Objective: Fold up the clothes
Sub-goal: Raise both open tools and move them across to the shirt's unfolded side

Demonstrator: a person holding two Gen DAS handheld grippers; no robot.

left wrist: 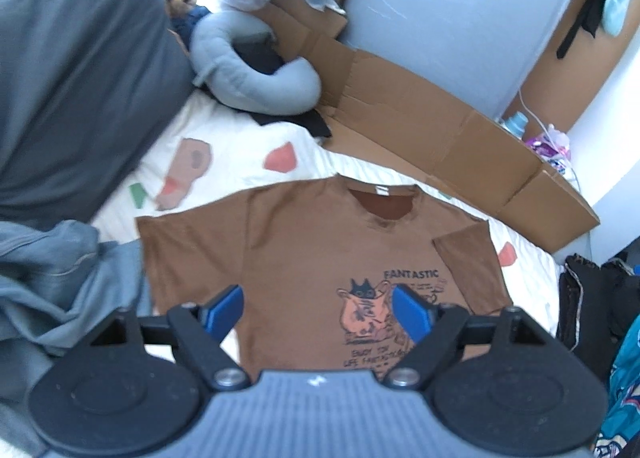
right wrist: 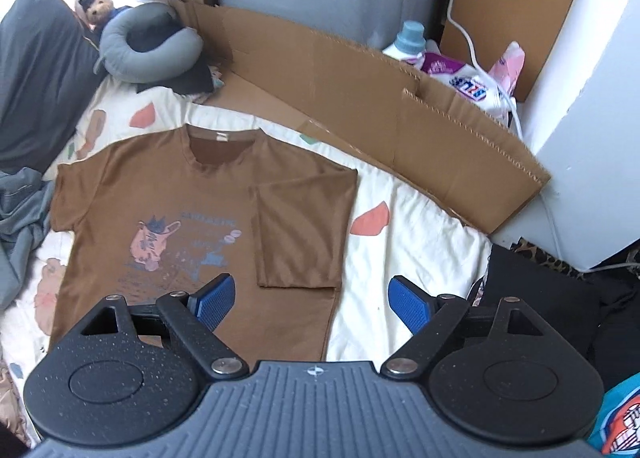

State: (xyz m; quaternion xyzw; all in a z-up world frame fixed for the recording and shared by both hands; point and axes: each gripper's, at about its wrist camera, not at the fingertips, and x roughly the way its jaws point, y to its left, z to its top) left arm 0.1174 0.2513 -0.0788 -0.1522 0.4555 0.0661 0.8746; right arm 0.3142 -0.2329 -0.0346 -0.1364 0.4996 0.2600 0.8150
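Observation:
A brown T-shirt [left wrist: 304,258] with a cartoon print lies flat on the cream bedsheet [left wrist: 236,145], collar away from me. In the right wrist view the same T-shirt [right wrist: 168,193] has its right sleeve and side folded inward over the body. My left gripper [left wrist: 318,308] hovers above the shirt's chest, open, nothing between its blue pads [left wrist: 226,308]. My right gripper [right wrist: 312,300] hangs open above the shirt's lower right edge, blue pads [right wrist: 408,304] apart and bare.
A flattened cardboard sheet [right wrist: 360,97] runs along the bed's far side. A grey neck pillow [right wrist: 148,49] and a dark pillow [left wrist: 76,69] lie at the head. Grey clothing [left wrist: 48,282] is heaped on the left, dark clothes [right wrist: 540,290] on the right. A detergent bottle [right wrist: 408,41] stands behind the cardboard.

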